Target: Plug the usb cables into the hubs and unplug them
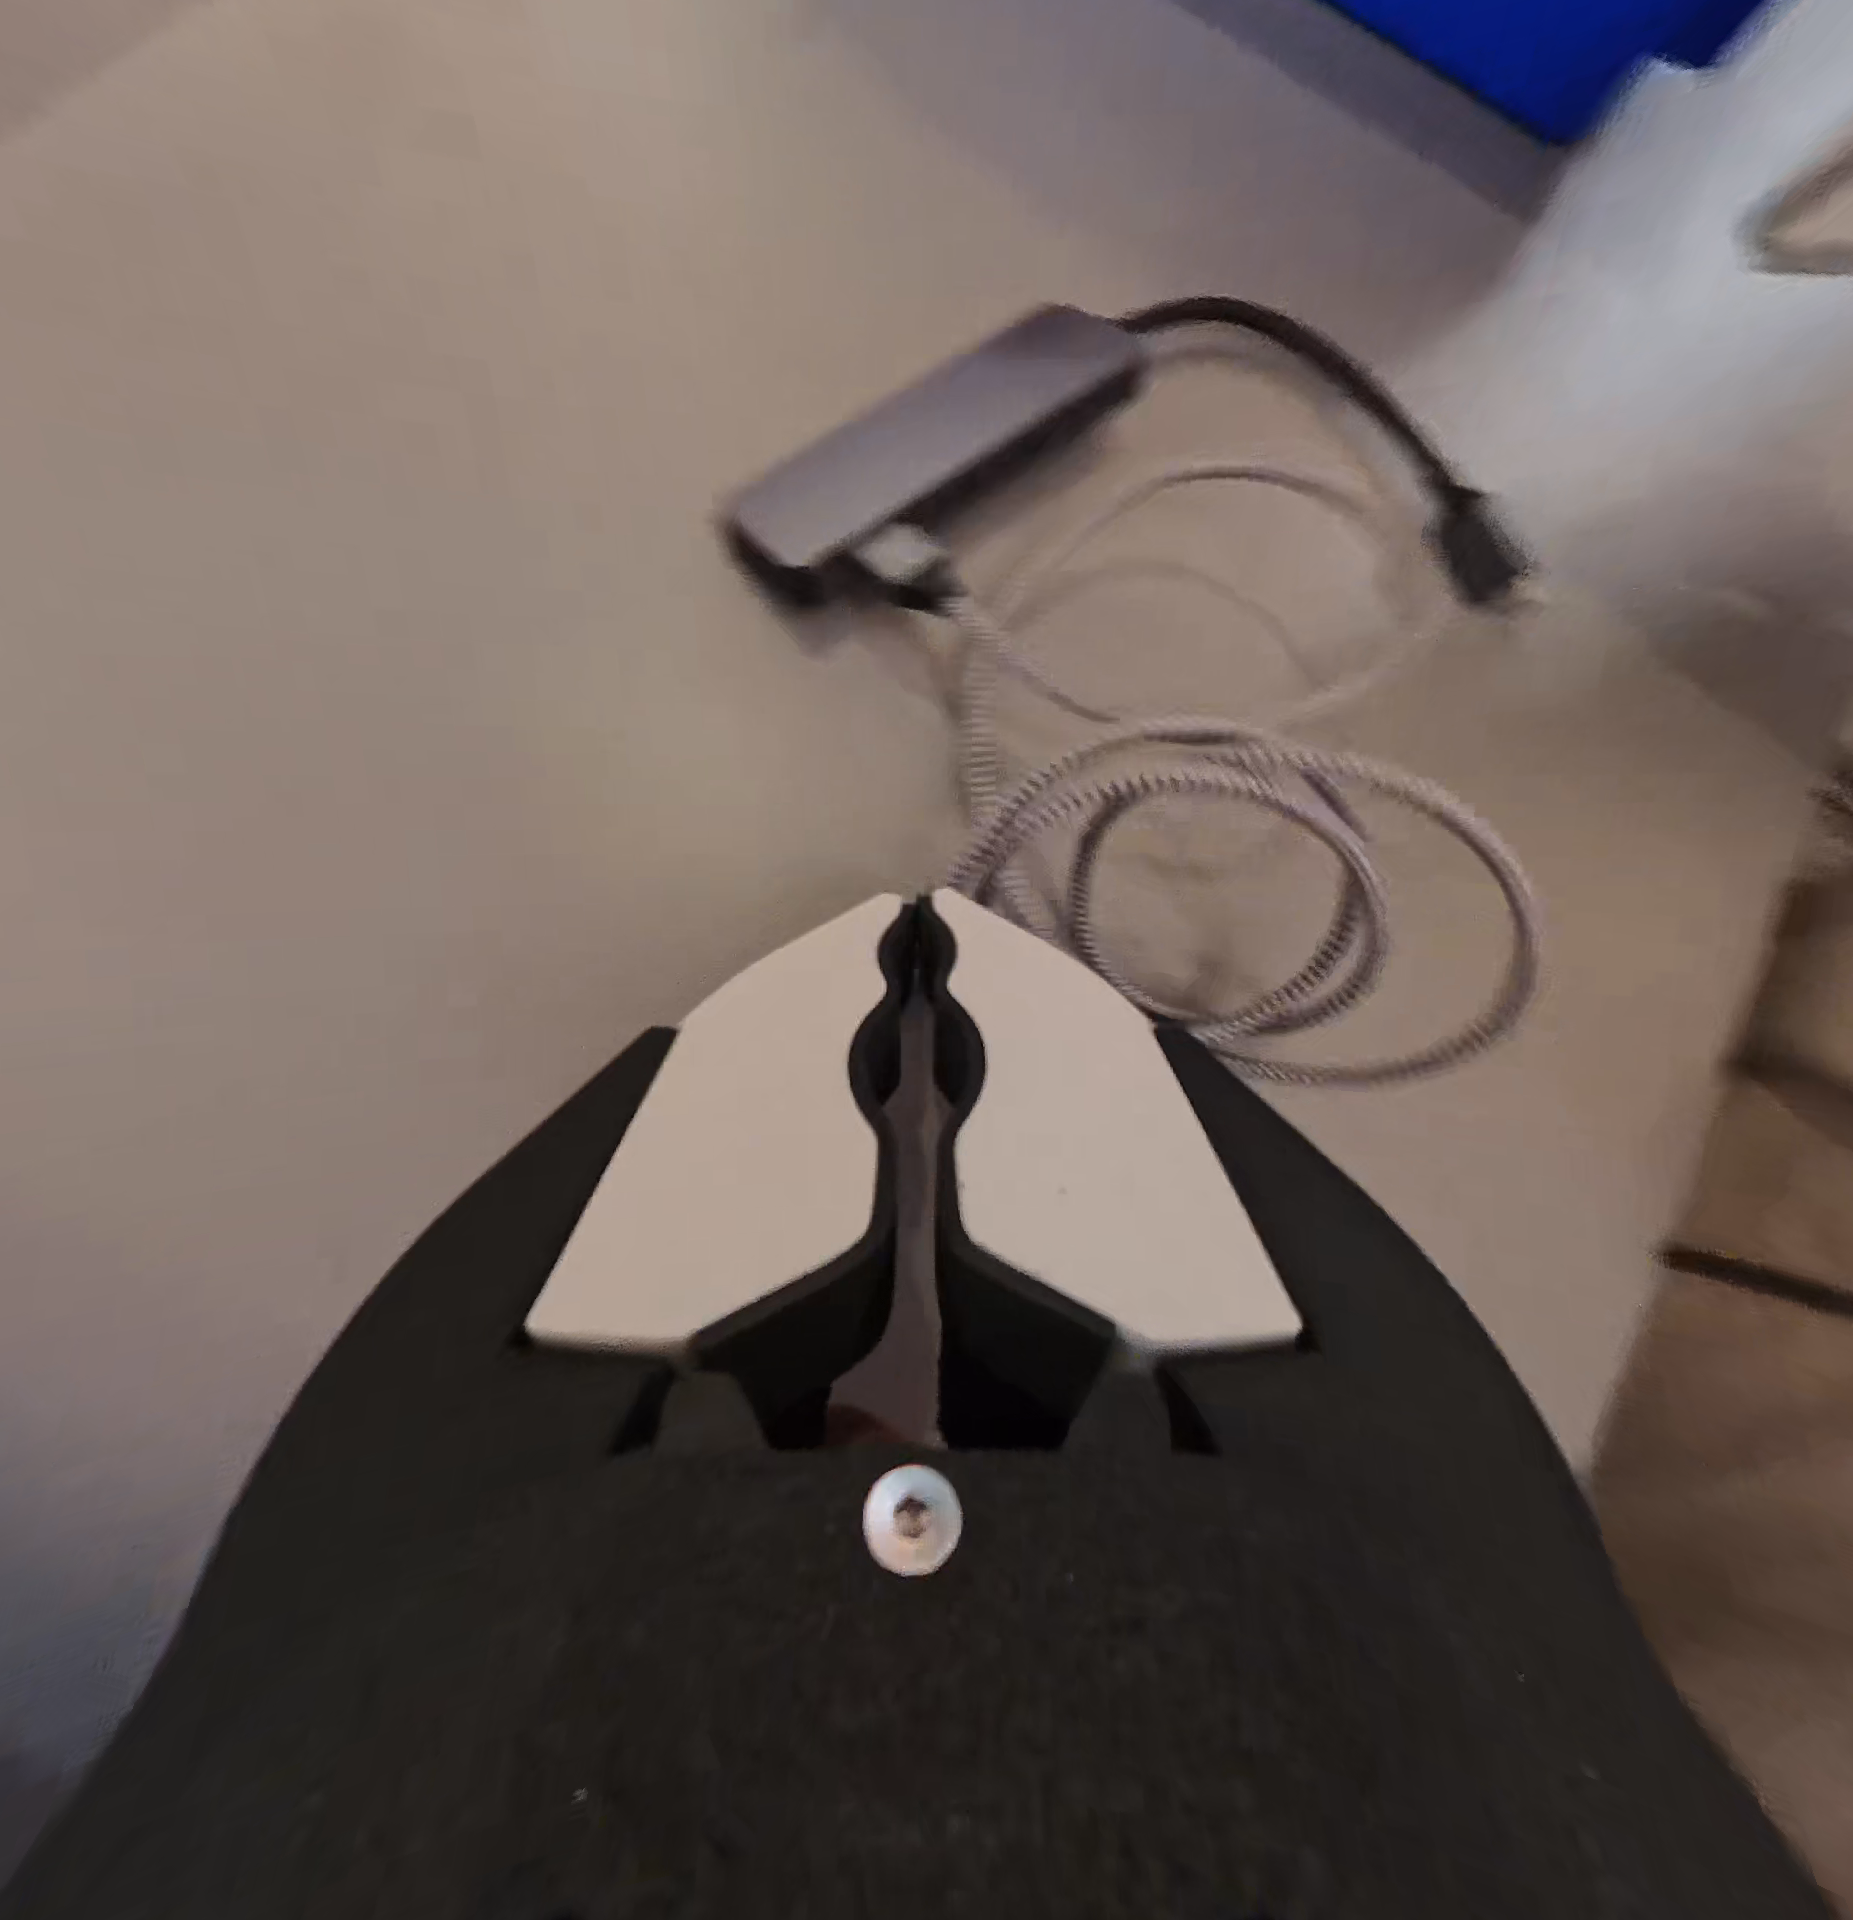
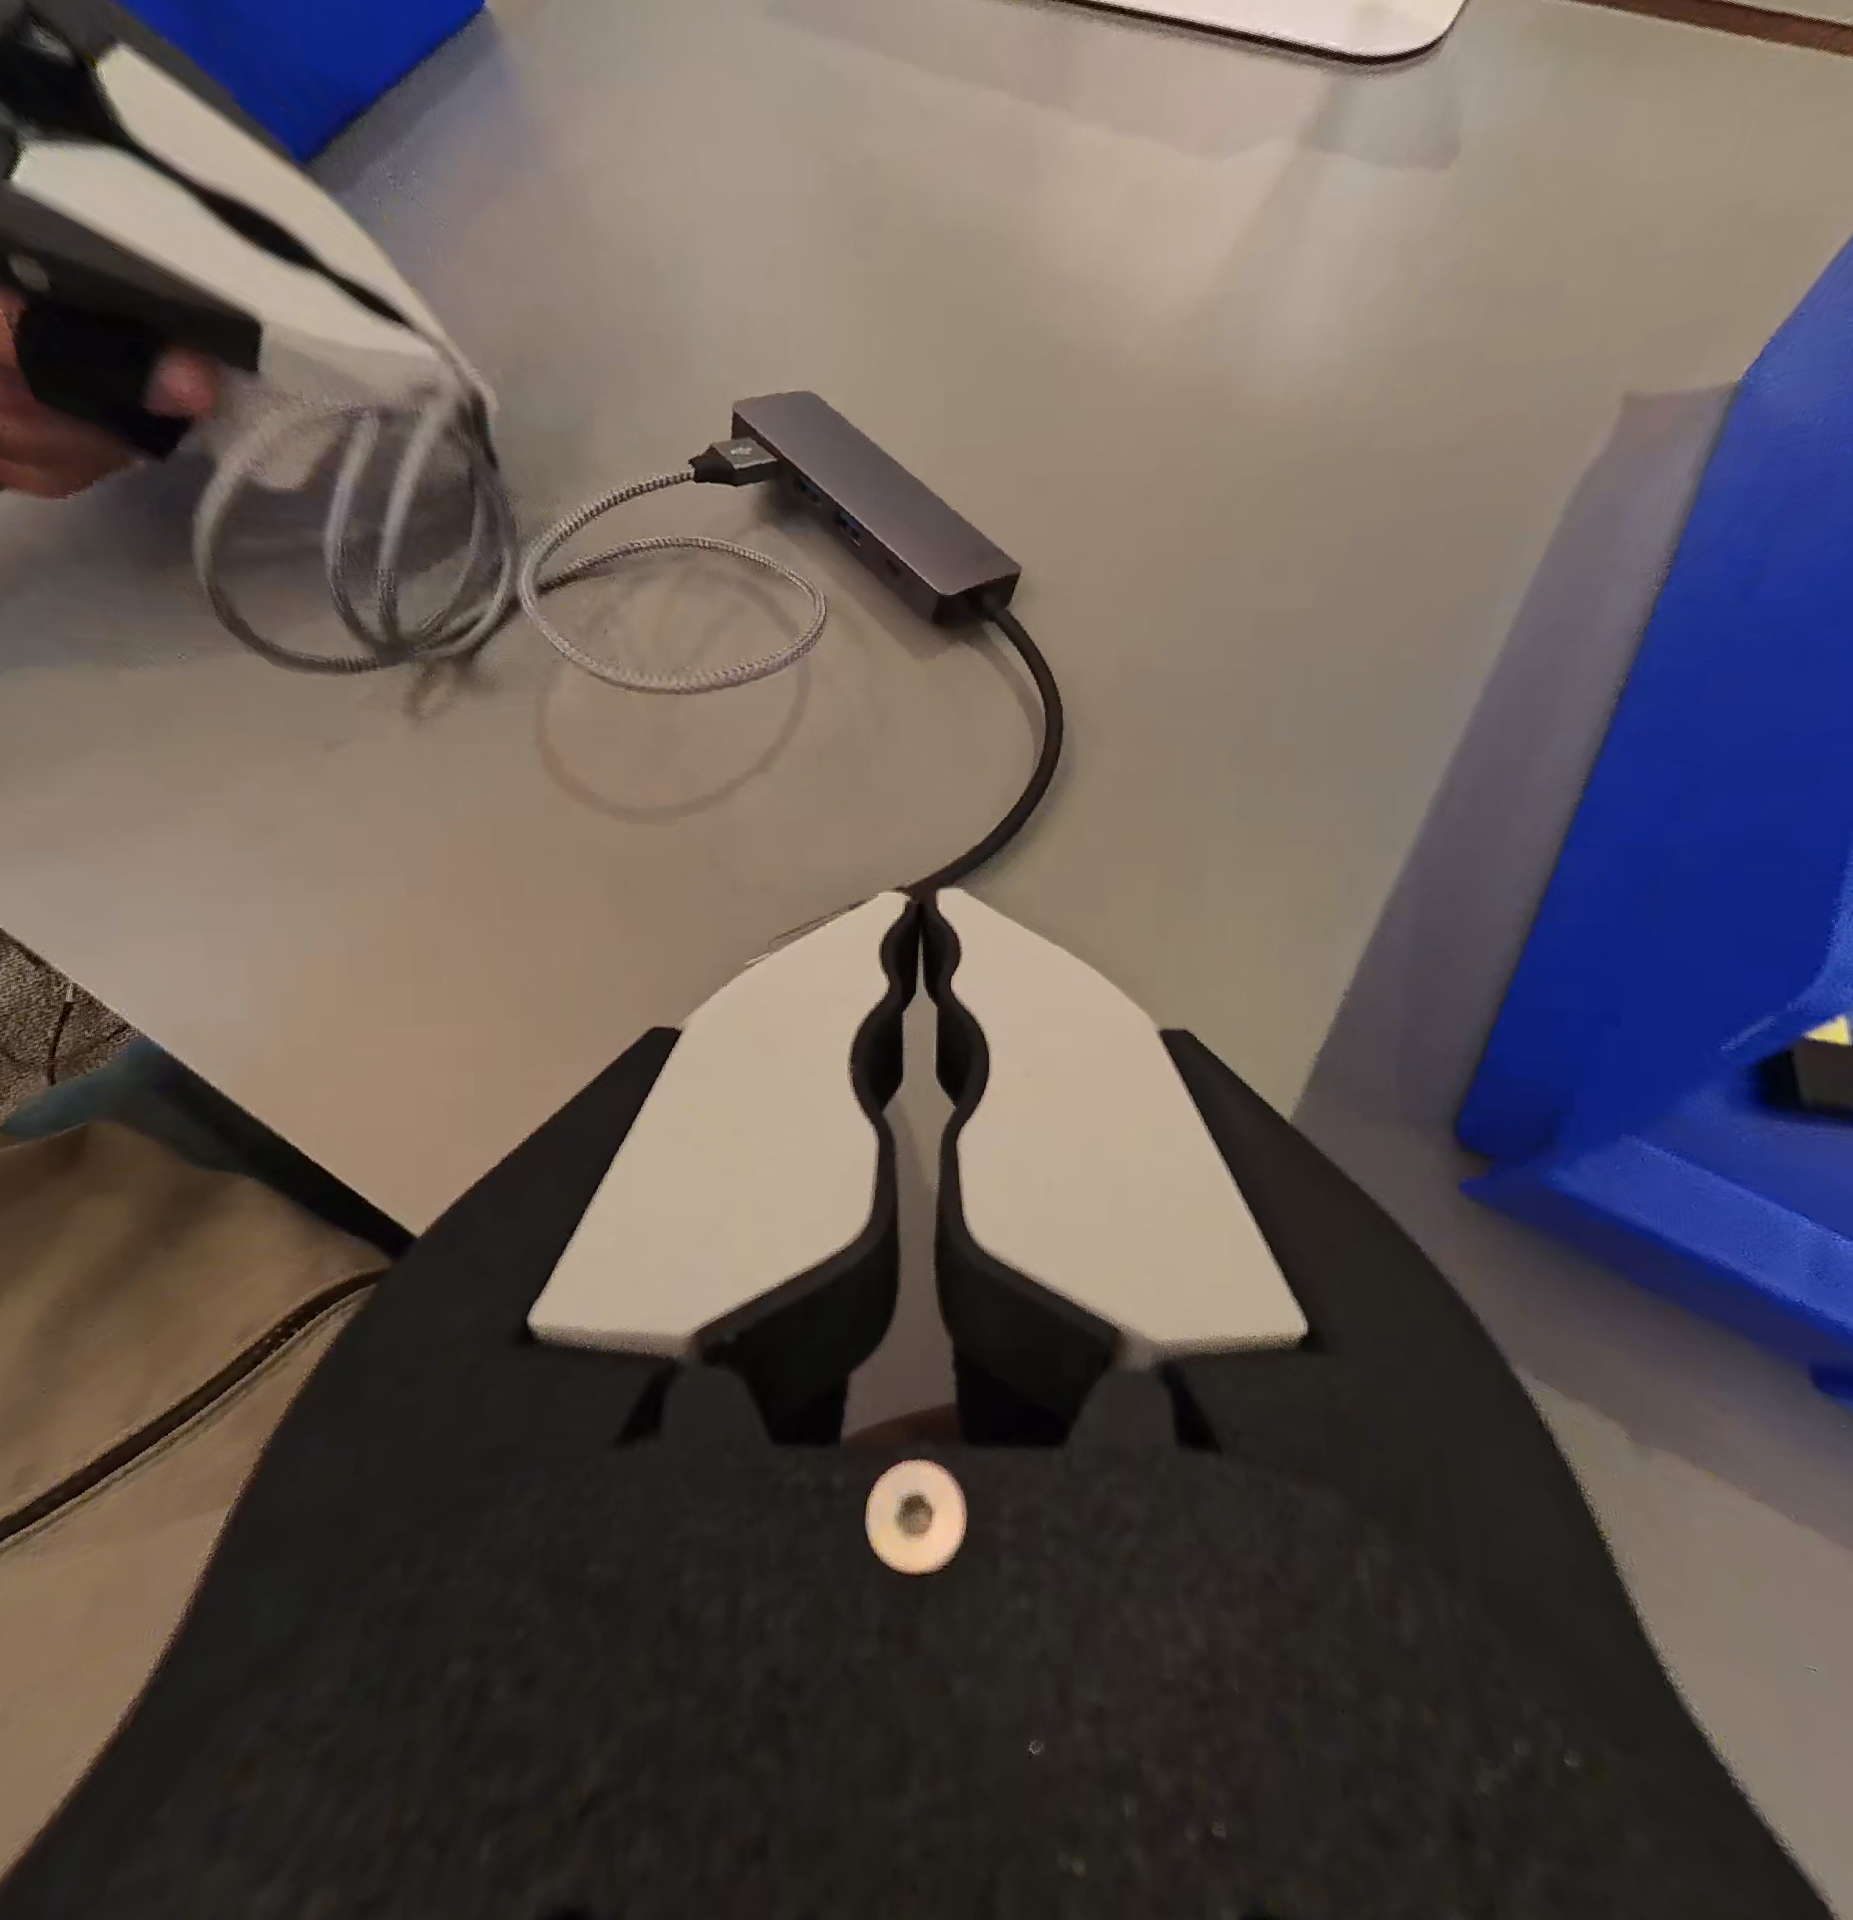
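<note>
Only the right view shows the hub point(image 2: 880, 509) ports, braided cable point(image 2: 683, 582) plugged in; both hand-held grippers closed, empty.

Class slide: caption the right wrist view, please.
Shut right claw faces a grey hub with a braided cable plugged in.

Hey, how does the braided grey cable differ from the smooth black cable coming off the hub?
The braided grey cable has a woven silver sheath; the smooth black cable is plain and dark. The grey one lies in loops; the black one makes a single curve. The grey one's plug sits in a side port of the slim dark grey hub; the black one leaves the hub's end. Both rest on the grey table.
</note>
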{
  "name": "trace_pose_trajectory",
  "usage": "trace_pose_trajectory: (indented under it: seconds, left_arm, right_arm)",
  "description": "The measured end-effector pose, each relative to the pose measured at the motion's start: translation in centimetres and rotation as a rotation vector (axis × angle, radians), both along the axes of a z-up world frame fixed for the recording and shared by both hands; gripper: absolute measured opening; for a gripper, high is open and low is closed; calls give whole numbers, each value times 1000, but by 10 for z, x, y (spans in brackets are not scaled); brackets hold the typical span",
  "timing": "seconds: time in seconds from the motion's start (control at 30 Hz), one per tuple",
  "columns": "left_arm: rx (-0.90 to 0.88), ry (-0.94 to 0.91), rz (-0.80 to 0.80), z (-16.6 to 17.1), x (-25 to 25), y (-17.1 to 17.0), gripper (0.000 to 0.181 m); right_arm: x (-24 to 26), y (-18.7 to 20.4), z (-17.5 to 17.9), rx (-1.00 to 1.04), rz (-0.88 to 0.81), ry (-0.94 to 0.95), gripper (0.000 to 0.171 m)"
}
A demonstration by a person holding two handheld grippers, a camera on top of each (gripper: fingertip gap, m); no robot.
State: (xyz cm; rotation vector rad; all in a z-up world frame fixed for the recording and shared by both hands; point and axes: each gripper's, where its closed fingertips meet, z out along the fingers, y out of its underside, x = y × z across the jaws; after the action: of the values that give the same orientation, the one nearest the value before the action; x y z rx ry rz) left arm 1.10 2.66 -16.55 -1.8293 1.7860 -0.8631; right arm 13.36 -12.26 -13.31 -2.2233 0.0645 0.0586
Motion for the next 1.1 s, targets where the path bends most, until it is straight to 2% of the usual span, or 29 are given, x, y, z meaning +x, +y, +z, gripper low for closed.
trace_pose_trajectory:
  seconds: [0.1,0.13,0.17,0.23,0.33,0.47,0.57,0.67,0.77,0.87,0.97,1.1]
  left_arm:
    - [-143,-53,-141,10,-2,-64,9]
    - [-136,-51,-171,13,-5,-79,9]
    - [-85,-36,-174,13,-8,-84,17]
    - [61,-22,-142,22,-17,-73,32]
    - [247,-43,-71,48,-16,-32,37]
    - [240,-2,-130,58,27,0,52]
    - [172,121,-234,31,61,12,62]
    - [31,174,-340,12,88,-2,61]
    - [152,265,-380,-11,104,3,58]
    - [230,327,-410,-22,108,3,47]
    - [283,370,-324,-22,103,17,38]
    - [267,437,-32,-22,80,56,34]
  right_arm:
    - [4,-3,0,-3,-5,-20,0]
    - [5,-4,1,-2,-7,-24,0]
    - [5,-5,2,0,-7,-25,0]
    - [7,-6,4,8,-9,-21,0]
    - [9,-8,7,21,-12,-21,0]
    - [9,-10,9,31,-12,-19,0]
    - [6,-12,11,44,-10,-11,0]
    - [1,-14,10,49,-3,-4,0]
    - [0,-16,8,46,0,-3,0]
    - [1,-17,9,48,0,-1,0]
    - [4,-18,12,56,-2,-1,0]
    - [0,-12,11,59,21,23,0]
